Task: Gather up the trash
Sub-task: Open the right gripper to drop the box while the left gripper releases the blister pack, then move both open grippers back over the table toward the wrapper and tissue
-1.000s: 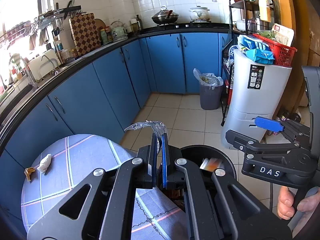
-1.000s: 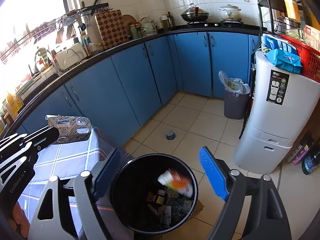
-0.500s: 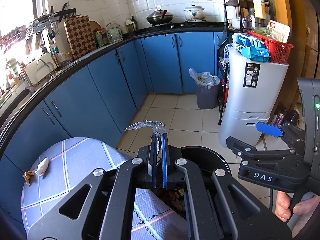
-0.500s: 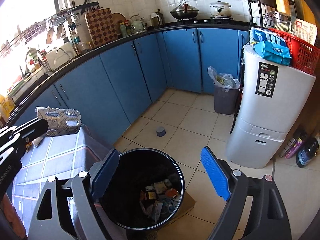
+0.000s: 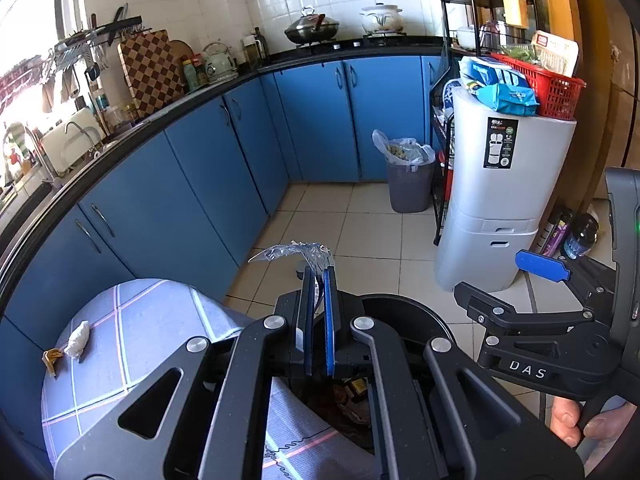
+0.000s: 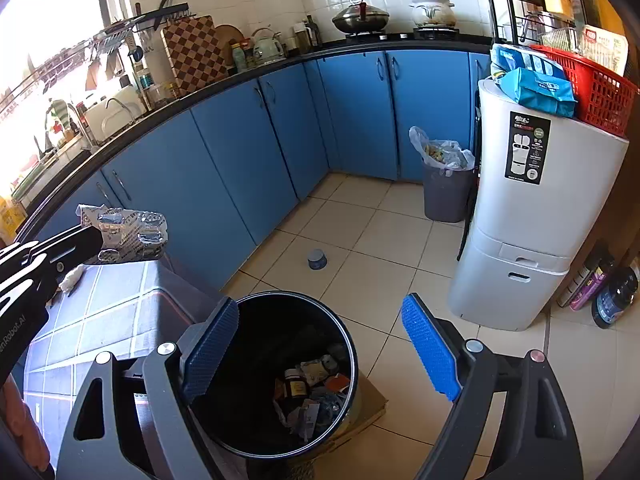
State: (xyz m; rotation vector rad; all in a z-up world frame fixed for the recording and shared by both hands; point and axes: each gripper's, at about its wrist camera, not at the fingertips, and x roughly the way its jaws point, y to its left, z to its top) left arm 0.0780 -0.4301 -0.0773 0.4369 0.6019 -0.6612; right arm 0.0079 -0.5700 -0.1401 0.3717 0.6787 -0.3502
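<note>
- Since a second ago, the orange and white cup that was dropping into the black bin (image 6: 280, 364) has landed among the other trash, and both cameras have moved a little higher and back.
- Much of the bin is hidden in the left wrist view by the left gripper (image 5: 318, 276); only its back rim and a bit of trash show.
- What the small brown scrap (image 5: 51, 358) is, I cannot tell.
- Inside the bin lie a dark jar, crumpled paper and wrappers, seen in the right wrist view.
- A grey bin (image 6: 446, 190) with a plastic bag full of scraps stands by the blue cupboards (image 6: 248, 160).
- A red basket (image 6: 592, 92) and blue packs sit on top of the tall white bin (image 6: 532, 216).
- Left gripper: its jaws are pressed together, pinching a shiny foil pill pack (image 6: 130, 234), held up over the table (image 5: 152, 320) edge, beside the black bin.
- Right gripper (image 6: 320, 350): its jaws are spread wide with nothing between them, above the black bin.
- A white crumpled tissue (image 5: 78, 343) lies on the checked table cloth, touching the brown scrap.
- A small blue cup (image 6: 317, 259) sits on the floor tiles.
</note>
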